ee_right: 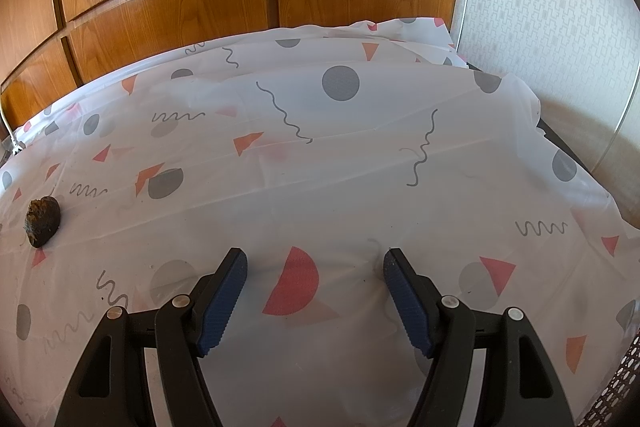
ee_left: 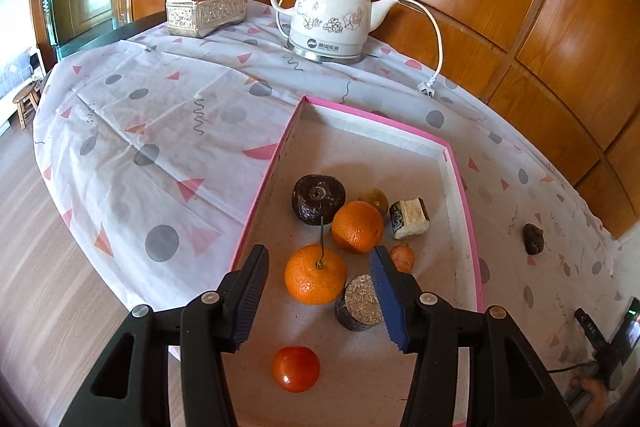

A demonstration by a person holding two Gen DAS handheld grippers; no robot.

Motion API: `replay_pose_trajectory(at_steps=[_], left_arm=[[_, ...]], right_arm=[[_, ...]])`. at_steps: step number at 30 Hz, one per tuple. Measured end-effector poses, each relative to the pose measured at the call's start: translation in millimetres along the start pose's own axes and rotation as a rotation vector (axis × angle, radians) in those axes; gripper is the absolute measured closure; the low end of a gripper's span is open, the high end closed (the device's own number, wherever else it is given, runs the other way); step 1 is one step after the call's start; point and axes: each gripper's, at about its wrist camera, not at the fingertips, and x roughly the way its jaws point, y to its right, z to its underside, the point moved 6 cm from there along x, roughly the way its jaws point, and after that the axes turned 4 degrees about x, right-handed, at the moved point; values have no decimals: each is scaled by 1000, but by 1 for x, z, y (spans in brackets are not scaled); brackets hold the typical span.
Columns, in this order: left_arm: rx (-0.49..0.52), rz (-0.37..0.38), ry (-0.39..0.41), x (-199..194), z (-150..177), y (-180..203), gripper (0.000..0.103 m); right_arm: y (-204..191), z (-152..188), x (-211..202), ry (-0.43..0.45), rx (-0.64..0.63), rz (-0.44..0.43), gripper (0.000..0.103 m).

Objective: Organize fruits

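Left gripper (ee_left: 320,259) poised above the pink-rimmed tray (ee_left: 466,195), jaws apart and clamped on nothing, a stemmed orange (ee_left: 315,274) lying in the tray below the gap without touching either pad. Just right of that orange, a short dark cylinder with a speckled cut face (ee_left: 360,303), partly hidden by the right finger. Farther in, a second orange (ee_left: 357,227), touching or nearly touching a dark wrinkled round fruit (ee_left: 318,199) at its far left. Behind the second orange, a small yellowish fruit (ee_left: 374,199); to the right, a pale cut chunk with dark skin (ee_left: 410,219); a tiny orange piece (ee_left: 402,257) near the right fingertip. At the near end of the tray, a red tomato (ee_left: 296,369), apart from the rest. Outside the tray, on the patterned tablecloth (ee_left: 160,147) to the right, a small dark shrivelled fruit (ee_left: 533,238), alone. Far side: white teapot-style kettle (ee_left: 332,19), tissue box (ee_left: 206,11). Right gripper (ee_right: 315,261) over bare cloth, jaws wide apart, holding nothing; the same shrivelled fruit well off to its left.
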Motion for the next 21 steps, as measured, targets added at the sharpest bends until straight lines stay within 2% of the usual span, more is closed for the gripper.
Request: replay_pose_trajectory(at_steps=[11, 13, 21], left_arm=[[-20, 5, -14, 3, 3, -4, 50], [-26, 2, -12, 3, 3, -6, 46], [-49, -6, -8, 1, 2, -14, 46]], right_arm=[[0, 0, 0, -2, -5, 6, 31], [0, 0, 0, -3, -6, 7, 31], [-2, -2, -1, -33, -10, 23, 31]])
